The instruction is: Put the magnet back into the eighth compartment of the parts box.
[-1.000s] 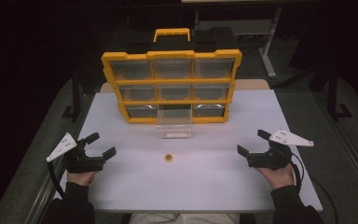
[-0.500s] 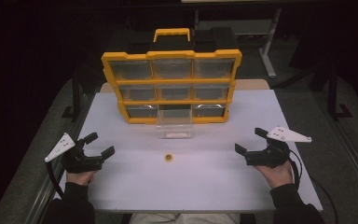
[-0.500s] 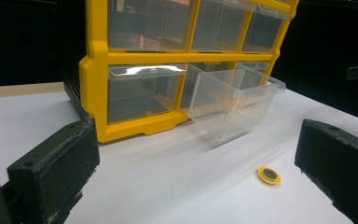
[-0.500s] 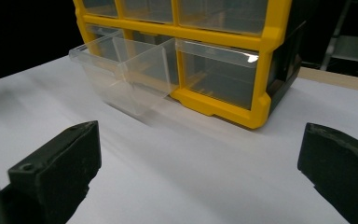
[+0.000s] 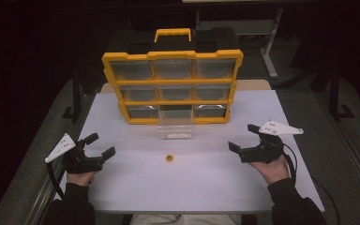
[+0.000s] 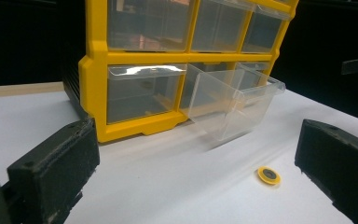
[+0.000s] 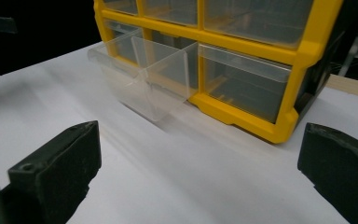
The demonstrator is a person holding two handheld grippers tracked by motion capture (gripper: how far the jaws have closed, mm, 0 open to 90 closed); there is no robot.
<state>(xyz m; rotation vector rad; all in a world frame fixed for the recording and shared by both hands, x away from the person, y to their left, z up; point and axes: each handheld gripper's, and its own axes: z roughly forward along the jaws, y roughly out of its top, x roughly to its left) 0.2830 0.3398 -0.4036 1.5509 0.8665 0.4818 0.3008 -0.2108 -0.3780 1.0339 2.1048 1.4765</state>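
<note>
1. centrally: small yellow disc [image 5: 169,158] flat on white table [image 5: 192,187], just before the pulled-out clear drawer [image 5: 175,125] of yellow organiser [image 5: 171,56].
2. left gripper [image 5: 96,148]: jaws wide, empty; disc lies to its right, marginally nearer.
3. right gripper [image 5: 243,139]: jaws wide, empty.

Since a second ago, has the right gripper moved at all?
Yes, slightly. The right gripper has crept left, toward the small yellow disc, and a touch nearer the organizer.
</note>
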